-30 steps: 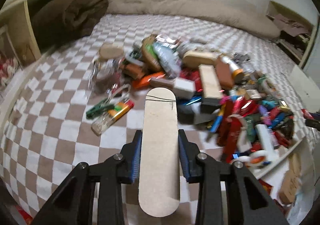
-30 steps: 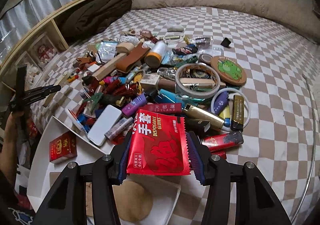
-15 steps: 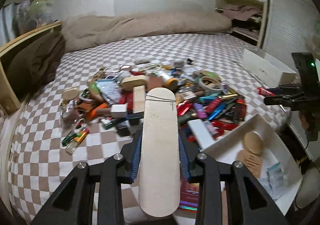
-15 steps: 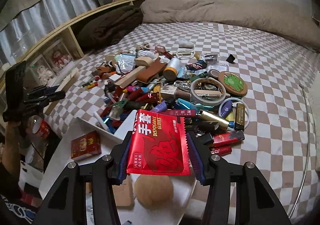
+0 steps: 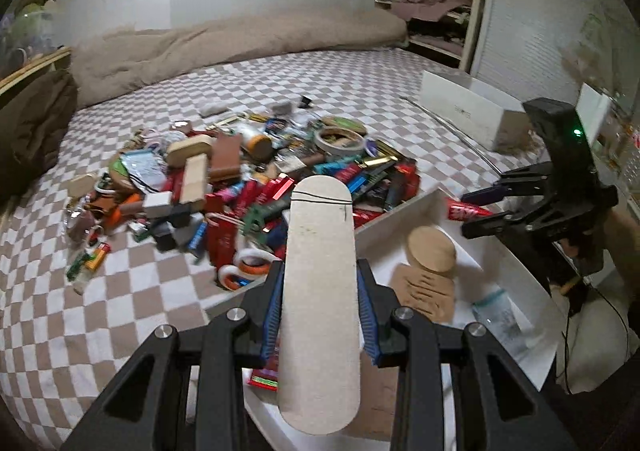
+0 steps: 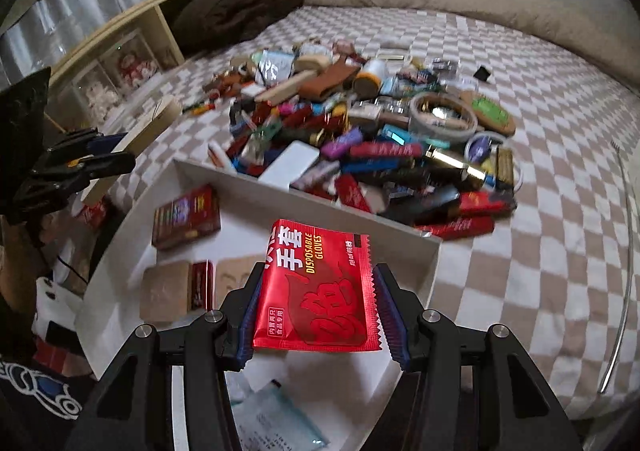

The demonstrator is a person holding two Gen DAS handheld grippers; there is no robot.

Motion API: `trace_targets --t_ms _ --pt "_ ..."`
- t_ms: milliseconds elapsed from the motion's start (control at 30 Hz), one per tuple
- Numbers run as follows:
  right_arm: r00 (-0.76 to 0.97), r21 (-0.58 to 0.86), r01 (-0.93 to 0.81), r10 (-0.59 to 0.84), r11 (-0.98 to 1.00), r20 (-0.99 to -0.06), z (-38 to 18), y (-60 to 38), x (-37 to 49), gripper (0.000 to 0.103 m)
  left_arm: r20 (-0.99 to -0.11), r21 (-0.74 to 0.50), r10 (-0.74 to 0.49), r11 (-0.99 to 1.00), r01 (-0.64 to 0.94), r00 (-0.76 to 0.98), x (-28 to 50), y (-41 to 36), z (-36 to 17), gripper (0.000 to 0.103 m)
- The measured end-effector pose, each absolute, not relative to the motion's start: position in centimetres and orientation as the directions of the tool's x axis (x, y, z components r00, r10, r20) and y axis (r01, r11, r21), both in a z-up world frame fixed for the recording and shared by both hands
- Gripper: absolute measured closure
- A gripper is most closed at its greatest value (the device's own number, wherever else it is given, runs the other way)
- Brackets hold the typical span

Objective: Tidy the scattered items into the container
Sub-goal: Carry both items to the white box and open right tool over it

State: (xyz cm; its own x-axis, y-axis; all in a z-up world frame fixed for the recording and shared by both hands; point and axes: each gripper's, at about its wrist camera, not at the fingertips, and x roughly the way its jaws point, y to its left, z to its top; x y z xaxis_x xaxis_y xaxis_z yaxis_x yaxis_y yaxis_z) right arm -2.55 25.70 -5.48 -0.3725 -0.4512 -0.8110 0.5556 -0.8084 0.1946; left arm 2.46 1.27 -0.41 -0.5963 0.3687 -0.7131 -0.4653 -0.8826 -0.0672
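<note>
Below both grippers sits the white container (image 6: pixel 256 191); the left gripper (image 5: pixel 320 303) clamps a rounded wooden board (image 5: pixel 320 291), the right gripper (image 6: pixel 316 311) clamps a red glove packet (image 6: pixel 316 287), scattered items (image 6: pixel 360 139) ahead.

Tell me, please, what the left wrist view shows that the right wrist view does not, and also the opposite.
Only the left wrist view shows the closet shelves and the white box on the bed's far side.

Only the right wrist view shows the wooden shelf unit beside the bed and the dark red box lying in the container.

Both show the white container, the pile of scattered items, the left gripper shut on the wooden strip, and the right gripper shut on the red gloves packet.
</note>
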Motion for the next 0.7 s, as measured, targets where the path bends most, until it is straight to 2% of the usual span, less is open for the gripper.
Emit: trace_targets --t_ms 167,400,567,700 --pt "-0.349 0.179 0.574 -0.436 -0.799 -0.829 -6.5 24.9 -2.6 0.05 -0.74 -0.143 0.443 -0.839 -0.526 -0.506 3.2 2.8 -1.8 0.069" --pt "-0.311 0.128 0.638 -0.405 -0.759 -0.86 -7.3 22.0 -3.2 0.05 -0.782 -0.125 0.444 -0.799 -0.588 -0.437 5.1 4.9 -4.0 0.069" --pt "-0.271 0.11 0.694 -0.4 -0.711 -0.876 -7.4 19.4 -3.6 0.05 -0.787 -0.075 0.406 -0.81 -0.581 -0.464 6.4 4.7 -4.6 0.069" --pt "-0.238 0.111 0.731 -0.404 -0.673 -0.883 -7.8 17.1 -3.9 0.05 -0.797 -0.099 0.406 -0.818 -0.566 -0.448 7.0 3.6 -5.0 0.069"
